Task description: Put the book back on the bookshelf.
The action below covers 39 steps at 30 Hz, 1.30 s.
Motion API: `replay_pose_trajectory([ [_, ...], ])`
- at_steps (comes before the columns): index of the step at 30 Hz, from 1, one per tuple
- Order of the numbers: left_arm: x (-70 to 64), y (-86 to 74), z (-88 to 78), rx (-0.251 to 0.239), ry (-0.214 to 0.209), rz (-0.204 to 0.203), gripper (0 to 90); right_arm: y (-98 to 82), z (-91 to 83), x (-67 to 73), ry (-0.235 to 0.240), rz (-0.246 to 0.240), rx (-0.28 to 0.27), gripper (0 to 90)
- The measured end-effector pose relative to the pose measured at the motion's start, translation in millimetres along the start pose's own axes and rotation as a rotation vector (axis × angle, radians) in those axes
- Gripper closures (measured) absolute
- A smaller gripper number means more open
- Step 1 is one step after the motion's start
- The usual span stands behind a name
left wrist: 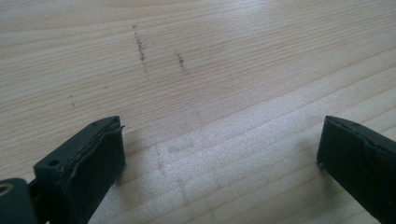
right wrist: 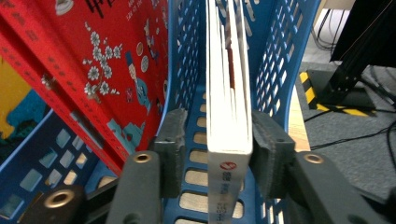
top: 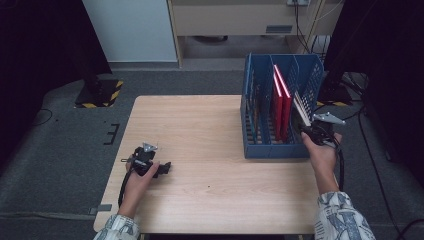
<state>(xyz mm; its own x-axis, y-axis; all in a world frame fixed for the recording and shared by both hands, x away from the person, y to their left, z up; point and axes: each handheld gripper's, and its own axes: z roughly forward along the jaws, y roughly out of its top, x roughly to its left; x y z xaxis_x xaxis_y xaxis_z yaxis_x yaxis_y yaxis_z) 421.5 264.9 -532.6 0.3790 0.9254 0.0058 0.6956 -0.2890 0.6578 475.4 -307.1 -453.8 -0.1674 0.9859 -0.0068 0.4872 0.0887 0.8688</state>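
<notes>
Left gripper [top: 162,168] rests on the table [top: 200,130], well left of the blue file rack [top: 260,150], jaws released, nothing between them. Right gripper [right wrist: 212,144] straddles the white book [right wrist: 229,93] in the rack's rightmost slot; left pad stands clear, so not clamped. Risk: the book tips against the rack wall.

Red books [top: 281,102] crowding blue rack [top: 260,150]

White book [right wrist: 227,116] spine: red round logo, characters too blurred to read.
</notes>
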Motion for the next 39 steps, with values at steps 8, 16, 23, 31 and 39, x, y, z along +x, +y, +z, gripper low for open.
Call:
replay_pose_trajectory([
  [8, 0.0, 0.0, -0.1, 0.001, -0.001, 0.001, 0.3, -3.0, -1.4, 6.1, 0.029, -0.009, -0.011, 60.3],
  [16, -0.1, 0.0, -0.2, 0.002, -0.001, 0.002, 0.4, -6.9, -3.4, 12.5, 0.07, -0.002, -0.032, 58.3],
  [23, -0.2, 0.0, -0.3, 0.002, -0.002, 0.001, 0.4, -7.5, -1.7, 17.9, 0.077, 0.002, -0.056, 51.9],
  [31, -0.1, 0.0, -0.3, 0.002, -0.002, 0.002, 0.4, -8.0, -0.5, 18.7, 0.077, 0.013, -0.062, 46.3],
  [39, -0.2, 0.0, -0.4, 0.002, -0.002, 0.002, 0.4, -6.6, -5.0, 17.5, 0.068, 0.015, -0.079, 32.8],
])
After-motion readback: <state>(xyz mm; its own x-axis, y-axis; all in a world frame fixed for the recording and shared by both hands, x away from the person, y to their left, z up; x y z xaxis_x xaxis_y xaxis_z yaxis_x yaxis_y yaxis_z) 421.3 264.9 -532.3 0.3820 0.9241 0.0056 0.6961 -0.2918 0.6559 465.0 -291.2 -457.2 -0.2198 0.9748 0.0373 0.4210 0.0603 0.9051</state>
